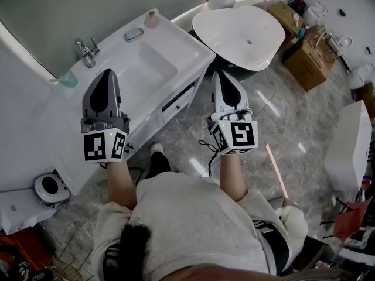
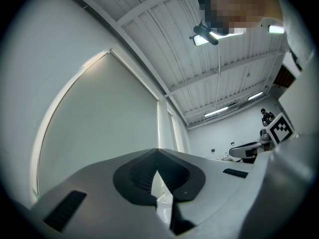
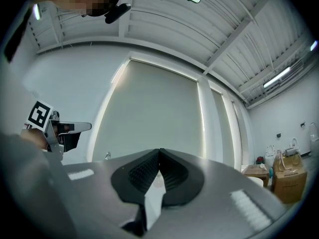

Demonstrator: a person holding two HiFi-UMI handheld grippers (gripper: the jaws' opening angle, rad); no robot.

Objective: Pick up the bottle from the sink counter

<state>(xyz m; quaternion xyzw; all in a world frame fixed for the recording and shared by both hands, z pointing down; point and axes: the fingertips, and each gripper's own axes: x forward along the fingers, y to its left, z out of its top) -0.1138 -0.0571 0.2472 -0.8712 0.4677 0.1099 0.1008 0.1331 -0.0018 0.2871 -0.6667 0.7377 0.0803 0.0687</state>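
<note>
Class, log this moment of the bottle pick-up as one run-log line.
stage: before pick | left gripper: shut, empty | right gripper: shut, empty | bottle: upright at counter far corner, untouched

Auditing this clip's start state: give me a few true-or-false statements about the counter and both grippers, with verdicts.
1. The bottle stands at the back of the sink counter. True.
2. The left gripper holds the bottle. False: its jaws are shut on nothing, away from the bottle.
3. The right gripper is shut and empty. True.
4. The green cup sits inside the basin. False: it stands on the counter, beside the faucet.
</note>
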